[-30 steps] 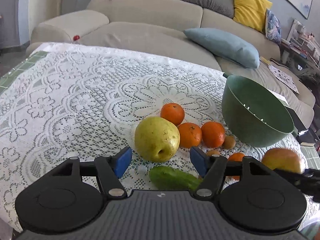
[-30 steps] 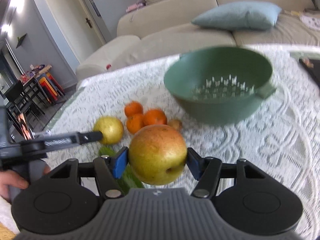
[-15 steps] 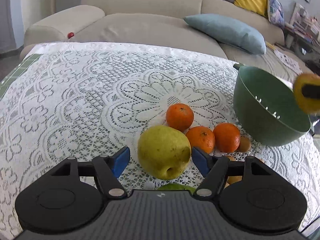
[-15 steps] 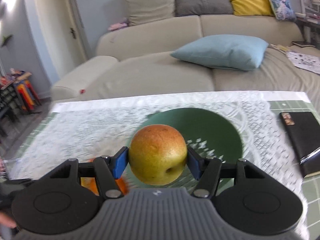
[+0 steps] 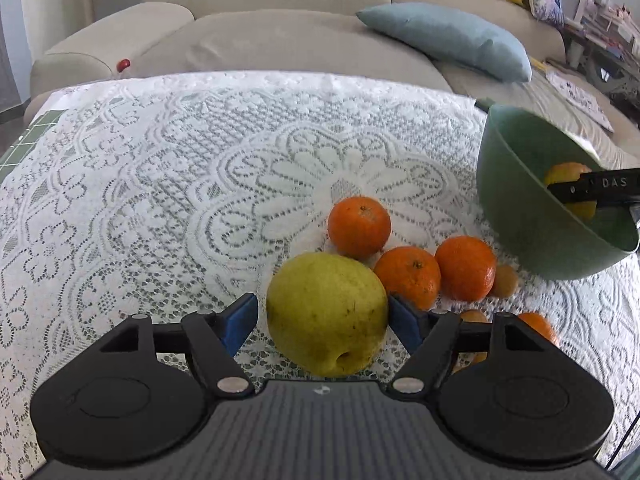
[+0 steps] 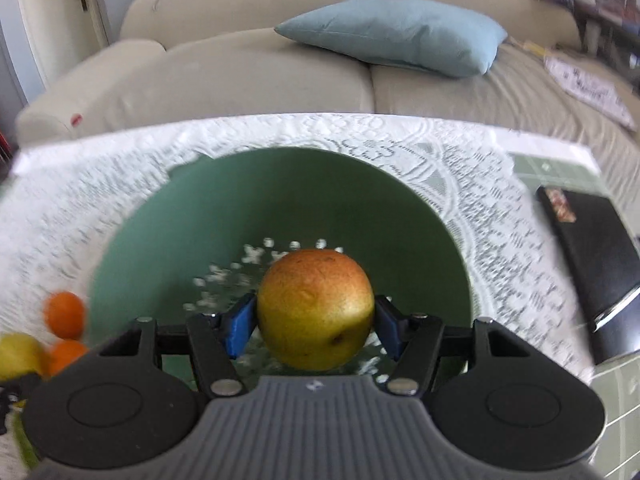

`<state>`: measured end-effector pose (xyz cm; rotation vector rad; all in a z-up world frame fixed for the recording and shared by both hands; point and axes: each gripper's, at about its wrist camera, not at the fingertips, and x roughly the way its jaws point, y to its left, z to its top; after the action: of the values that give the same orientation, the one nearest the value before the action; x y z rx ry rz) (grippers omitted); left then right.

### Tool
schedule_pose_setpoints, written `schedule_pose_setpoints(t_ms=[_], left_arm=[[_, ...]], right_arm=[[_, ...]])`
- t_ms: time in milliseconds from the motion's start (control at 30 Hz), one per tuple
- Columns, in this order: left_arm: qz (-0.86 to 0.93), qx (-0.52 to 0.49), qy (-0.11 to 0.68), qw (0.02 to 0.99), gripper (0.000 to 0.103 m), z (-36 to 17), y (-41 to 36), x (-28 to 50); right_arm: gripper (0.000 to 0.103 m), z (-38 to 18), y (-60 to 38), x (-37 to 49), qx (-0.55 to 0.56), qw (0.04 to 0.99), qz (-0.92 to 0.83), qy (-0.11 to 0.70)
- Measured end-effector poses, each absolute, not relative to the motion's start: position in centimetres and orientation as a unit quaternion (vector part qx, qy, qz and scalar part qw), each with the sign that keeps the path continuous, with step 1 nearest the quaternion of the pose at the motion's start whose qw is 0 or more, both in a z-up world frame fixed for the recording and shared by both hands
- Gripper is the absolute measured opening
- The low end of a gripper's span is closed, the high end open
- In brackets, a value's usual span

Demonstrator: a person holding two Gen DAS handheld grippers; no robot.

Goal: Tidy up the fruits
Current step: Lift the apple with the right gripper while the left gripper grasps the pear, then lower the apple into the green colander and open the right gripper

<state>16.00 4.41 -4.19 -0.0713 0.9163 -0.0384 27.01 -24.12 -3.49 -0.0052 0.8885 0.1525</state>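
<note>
Orange mandarins [image 5: 408, 276] crowd just behind the yellow-green pear [image 5: 326, 322].

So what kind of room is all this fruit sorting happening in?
Most likely a home living room. A beige sofa with a blue cushion stands right behind the table, which wears a white lace tablecloth, and the fruit goes into a green colander.

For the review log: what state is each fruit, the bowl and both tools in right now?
Left tool: open, jaws just widened, astride the pear, not yet gripping.
Yellow-green pear: resting on the lace tablecloth.
Right tool: shut on the russet apple, held over the bowl.
Green colander bowl: upright, no loose fruit inside.
Oranges: clustered on the cloth, untouched.
</note>
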Motion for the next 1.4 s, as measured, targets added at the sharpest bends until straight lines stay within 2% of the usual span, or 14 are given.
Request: schedule_pose_setpoints(t_ms=[433,767,833,900,1067,1400], left_arm=[[-0.028,-0.032,0.448,0.893,0.074,-5.0,4.3,16.4],[-0.021,-0.050,0.449,0.892,0.074,-4.8,4.5,16.3],[-0.018,-0.052,0.448,0.892,0.074,-4.7,4.5,16.2],[-0.015,-0.057,0.447,0.893,0.074,-4.6,4.6,16.1],[-0.004,-0.080,0.437,0.896,0.074,-4.1,5.1,15.7],[-0.011,-0.112,0.375,0.920,0.074,0.0,3.9,14.5]], right_arm=[[0.060,-5.2,-21.8,27.2,-0.146,0.887,0.058,0.434],[0.061,-5.5,-21.0,26.7,-0.180,0.883,0.051,0.431],[0.067,-5.5,-20.9,26.6,-0.179,0.883,0.054,0.431],[0.084,-5.2,-20.8,26.2,-0.180,0.889,0.054,0.419],[0.086,-4.2,-20.5,25.3,-0.186,0.900,0.050,0.390],[0.096,-1.1,-21.5,22.2,-0.145,0.927,0.071,0.339]])
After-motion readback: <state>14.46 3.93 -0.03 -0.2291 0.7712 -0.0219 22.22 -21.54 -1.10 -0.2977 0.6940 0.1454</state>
